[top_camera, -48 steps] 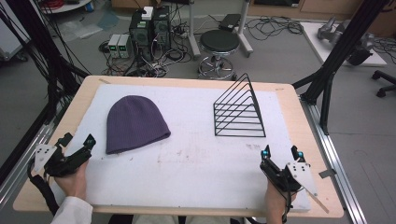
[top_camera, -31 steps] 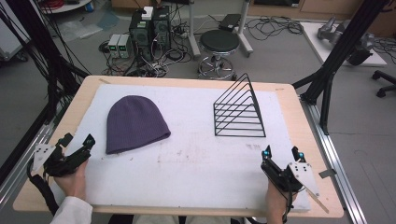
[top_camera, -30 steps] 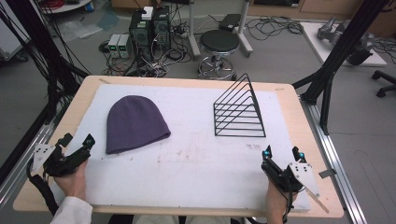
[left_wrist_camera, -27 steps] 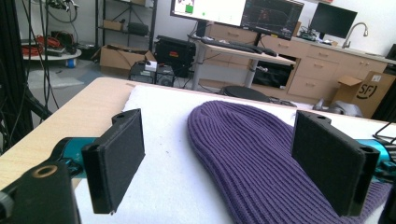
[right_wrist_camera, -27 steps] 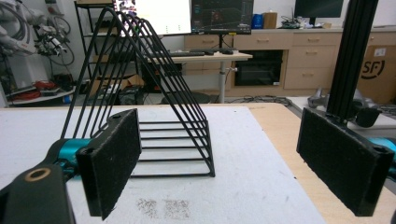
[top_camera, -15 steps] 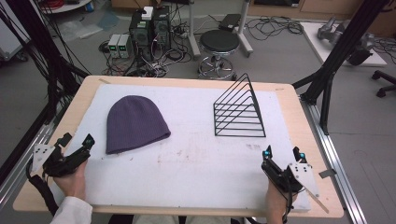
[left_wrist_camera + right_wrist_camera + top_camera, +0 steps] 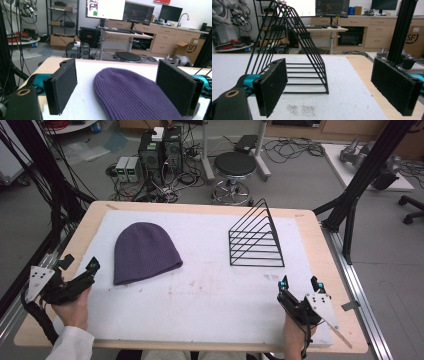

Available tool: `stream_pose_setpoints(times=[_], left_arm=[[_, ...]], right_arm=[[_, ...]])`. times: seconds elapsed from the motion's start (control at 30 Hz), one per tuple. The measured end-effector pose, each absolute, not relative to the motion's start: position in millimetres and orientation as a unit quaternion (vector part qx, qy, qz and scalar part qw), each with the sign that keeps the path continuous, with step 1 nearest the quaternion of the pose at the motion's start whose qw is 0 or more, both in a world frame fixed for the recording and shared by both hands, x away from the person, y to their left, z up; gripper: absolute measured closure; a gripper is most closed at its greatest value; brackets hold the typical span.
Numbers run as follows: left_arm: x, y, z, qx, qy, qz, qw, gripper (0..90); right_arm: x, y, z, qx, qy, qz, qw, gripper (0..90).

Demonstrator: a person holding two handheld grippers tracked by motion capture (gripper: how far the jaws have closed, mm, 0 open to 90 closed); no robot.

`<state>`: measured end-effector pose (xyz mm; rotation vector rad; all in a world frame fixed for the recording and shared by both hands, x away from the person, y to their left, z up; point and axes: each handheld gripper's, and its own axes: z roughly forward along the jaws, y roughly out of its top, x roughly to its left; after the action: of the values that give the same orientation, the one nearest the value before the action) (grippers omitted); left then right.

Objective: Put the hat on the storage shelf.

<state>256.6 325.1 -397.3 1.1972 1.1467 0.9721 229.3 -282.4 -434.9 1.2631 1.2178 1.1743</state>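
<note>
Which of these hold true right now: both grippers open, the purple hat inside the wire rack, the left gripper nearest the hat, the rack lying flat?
1. Both the left gripper and the right gripper are open. True.
2. The purple hat sits inside the black wire rack. False: it lies flat on the white mat, apart from the rack.
3. The left gripper is the one nearest the hat. True.
4. The rack lies flat. False: it stands upright.
</note>
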Motion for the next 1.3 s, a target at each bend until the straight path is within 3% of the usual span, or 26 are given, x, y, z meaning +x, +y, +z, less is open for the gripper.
stream_pose_setpoints(times=[0.33,0.8,1.3], left_arm=[[281.7,325.0,-366.8,0.538,0.496,0.384,0.563,16.9],[333.0,321.5,-359.6,0.583,0.529,0.331,0.52,17.0],[360.2,322.4,-339.2,0.567,0.537,0.342,0.523,18.2]], right_arm=[[231.3,-281.7,-435.7,0.516,0.509,0.481,0.493,13.0],[234.1,-279.8,-437.1,0.512,0.524,0.478,0.485,13.0],[235.1,-276.1,-436.3,0.503,0.533,0.477,0.485,12.7]])
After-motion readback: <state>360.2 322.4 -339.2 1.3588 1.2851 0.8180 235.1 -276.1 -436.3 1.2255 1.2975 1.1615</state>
